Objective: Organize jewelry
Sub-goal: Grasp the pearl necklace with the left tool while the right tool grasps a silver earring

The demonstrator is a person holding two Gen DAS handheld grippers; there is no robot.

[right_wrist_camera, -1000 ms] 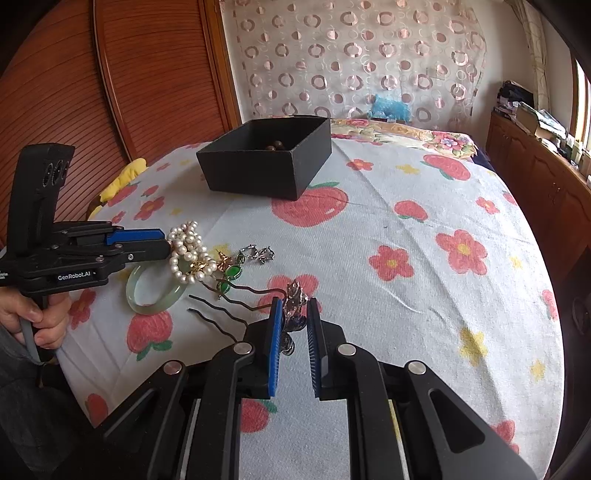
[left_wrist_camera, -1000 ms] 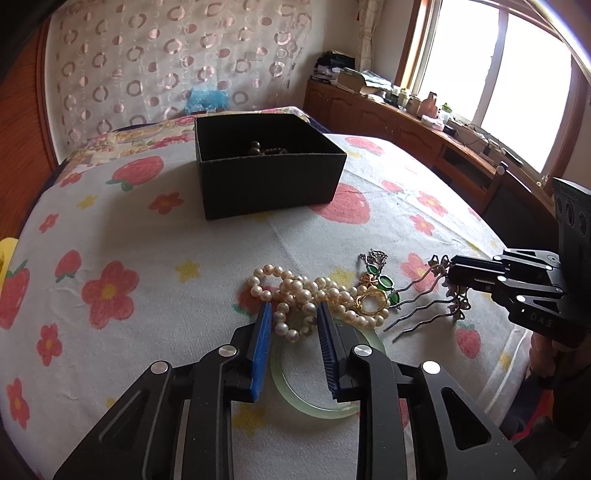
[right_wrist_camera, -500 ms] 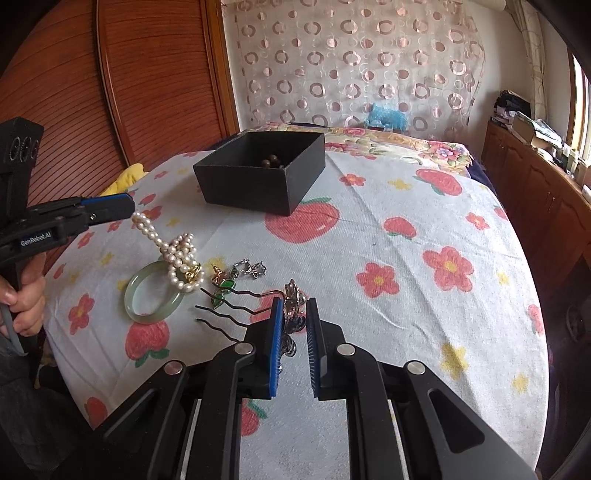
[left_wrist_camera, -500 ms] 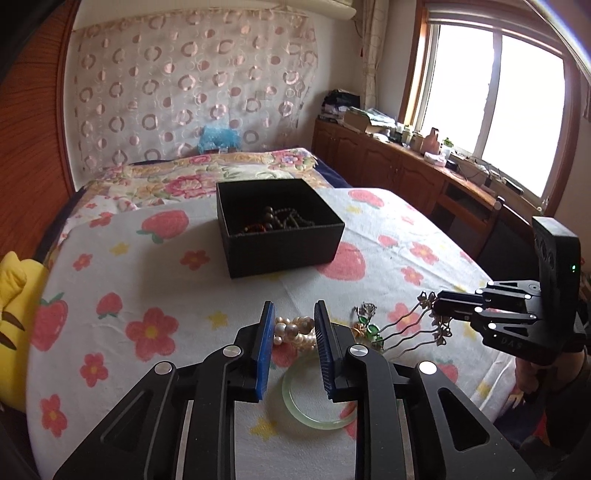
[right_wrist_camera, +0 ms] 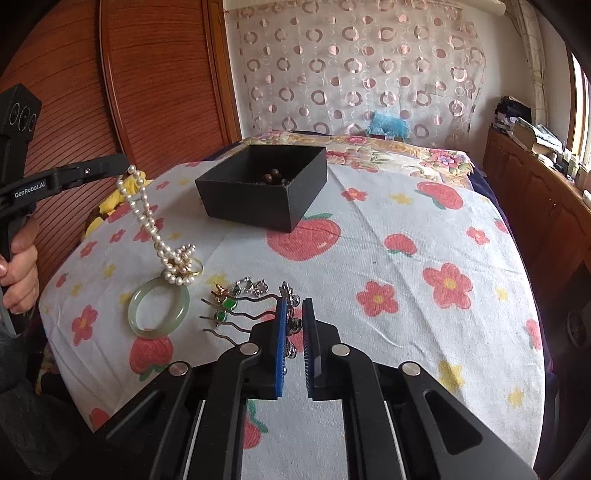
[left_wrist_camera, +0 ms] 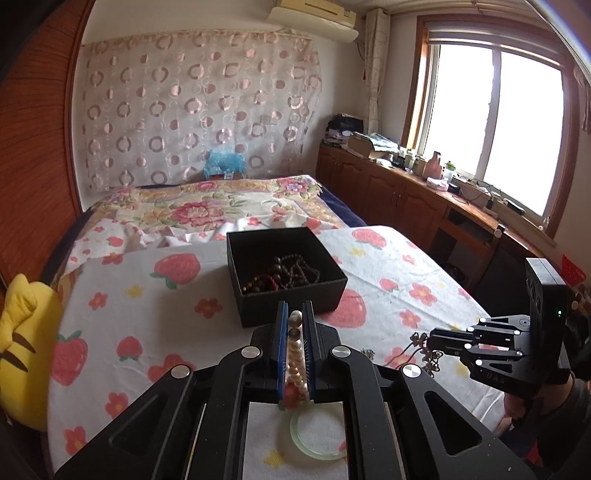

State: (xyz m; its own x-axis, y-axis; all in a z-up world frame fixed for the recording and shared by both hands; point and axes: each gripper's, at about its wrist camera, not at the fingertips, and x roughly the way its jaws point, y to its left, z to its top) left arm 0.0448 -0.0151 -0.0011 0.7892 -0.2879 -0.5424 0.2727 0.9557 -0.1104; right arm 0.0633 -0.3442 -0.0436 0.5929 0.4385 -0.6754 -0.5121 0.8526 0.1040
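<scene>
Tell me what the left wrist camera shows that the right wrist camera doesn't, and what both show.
Only the left wrist view shows the bright window, the white air conditioner and the dark bead strands spread across the box floor. Only the right wrist view shows the white pearl necklace's hanging length, the green-stone earrings and the wavy metal hairpin in full. Both show the black open box, the pale green jade bangle and the strawberry-print cloth.

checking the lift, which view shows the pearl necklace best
The right wrist view: the pearl necklace hangs in full from the left gripper, its lower end bunched by the jade bangle. The left wrist view shows only pearls pinched between the fingers.
</scene>
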